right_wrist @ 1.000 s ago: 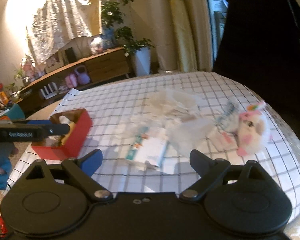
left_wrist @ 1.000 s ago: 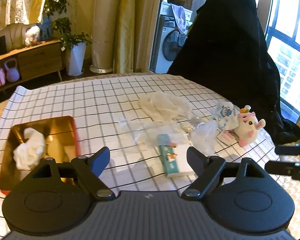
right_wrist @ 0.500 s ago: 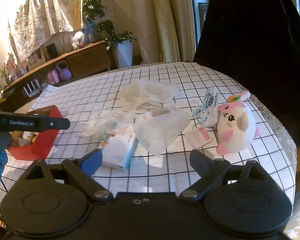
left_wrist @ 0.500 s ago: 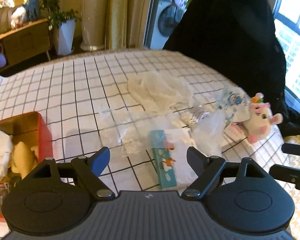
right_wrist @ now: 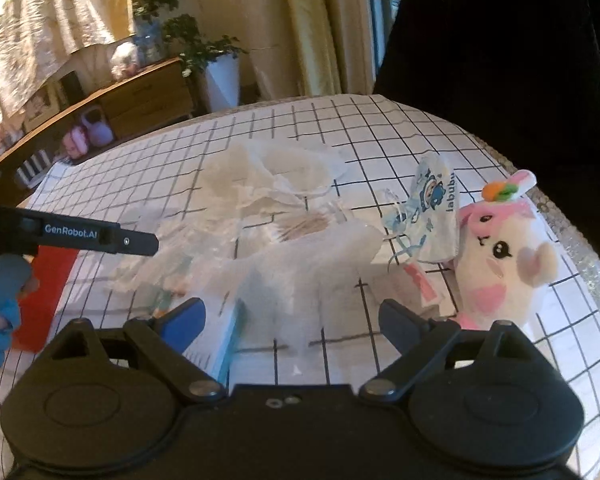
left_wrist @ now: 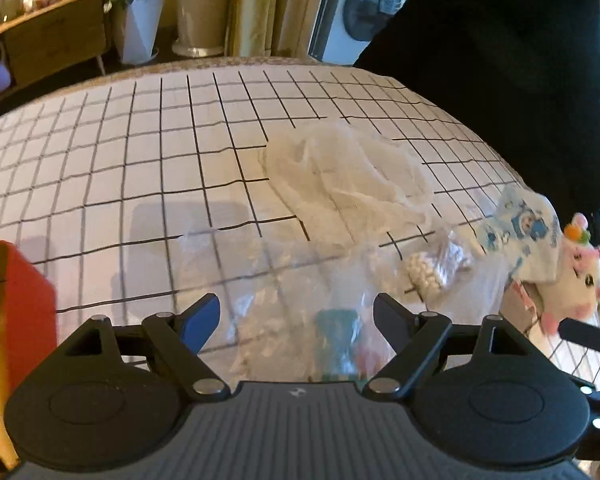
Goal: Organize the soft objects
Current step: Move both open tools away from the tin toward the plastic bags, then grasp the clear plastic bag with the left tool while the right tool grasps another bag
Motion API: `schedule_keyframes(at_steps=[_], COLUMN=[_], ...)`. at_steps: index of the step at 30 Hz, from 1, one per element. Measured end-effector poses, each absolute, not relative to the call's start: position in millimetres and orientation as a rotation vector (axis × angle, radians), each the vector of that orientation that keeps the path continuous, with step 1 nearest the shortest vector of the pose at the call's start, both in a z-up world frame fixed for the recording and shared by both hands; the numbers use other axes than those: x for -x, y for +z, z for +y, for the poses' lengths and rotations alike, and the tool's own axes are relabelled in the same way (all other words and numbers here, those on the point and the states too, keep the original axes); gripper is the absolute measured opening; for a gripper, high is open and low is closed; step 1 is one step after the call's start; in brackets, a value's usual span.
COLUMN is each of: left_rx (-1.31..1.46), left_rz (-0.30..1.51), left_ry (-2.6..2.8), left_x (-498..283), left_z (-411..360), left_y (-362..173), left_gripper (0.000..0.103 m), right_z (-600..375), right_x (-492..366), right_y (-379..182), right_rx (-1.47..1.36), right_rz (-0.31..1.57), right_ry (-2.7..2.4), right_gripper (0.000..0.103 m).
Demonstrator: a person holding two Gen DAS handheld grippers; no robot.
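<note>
On the checked cloth: soft clutter heaped mid-table, red box (left_wrist: 28,304) at the left edge, partly filled.
Left gripper (left_wrist: 296,316): jaws wide, nothing between the pads, hovering over a clear plastic bag (left_wrist: 284,280) and a teal tissue pack (left_wrist: 336,340) blurred beneath it.
Right gripper (right_wrist: 290,316): jaws wide too, empty, poised above a white tissue wad (right_wrist: 312,272) lying partly on the tissue pack.
Gauzy white cloth (left_wrist: 348,176): crumpled just beyond the bag; probably feather-light and floppy, best pinched at a raised fold rather than a flat edge.
Plastic bag: likely slippery and limp; better gathered into a bunch before closing, otherwise apt to slide out.
Plush toy (right_wrist: 500,256): white and pink, at the right edge of the pile; squashy but holds shape, body or ear looks an easy hold.
Printed pouch (right_wrist: 432,212): leaning against the plush; blue cartoon figure, lettering reads "labubu".
Small bag of beads (left_wrist: 436,264): between gauze and pouch, lumpy, contents unclear.
Other writing: "GenRobot.AI" along the left gripper's finger in the right wrist view.
</note>
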State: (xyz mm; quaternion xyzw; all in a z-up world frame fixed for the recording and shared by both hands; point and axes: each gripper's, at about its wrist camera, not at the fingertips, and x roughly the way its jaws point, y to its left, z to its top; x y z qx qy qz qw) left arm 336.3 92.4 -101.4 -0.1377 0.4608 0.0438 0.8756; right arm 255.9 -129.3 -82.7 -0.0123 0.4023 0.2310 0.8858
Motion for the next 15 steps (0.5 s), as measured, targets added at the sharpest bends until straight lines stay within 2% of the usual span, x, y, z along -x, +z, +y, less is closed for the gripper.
schedule_keyframes(at_steps=[10,15], left_rx=[0.387,0.334], left_rz=[1.030,1.042], left_ry=[0.068,0.078], left_x=[-368,-371], left_z=[97,90], left_y=[-126,-134], left_gripper=[0.084,0.084], right_z=[-108,-102], right_x=[-298,-309], right_y=[-96,-107], right_rx=[0.010,0.000], right_rz=[0.840,0.867], right_ry=[0.364,0.343], right_gripper=[0.093,0.093])
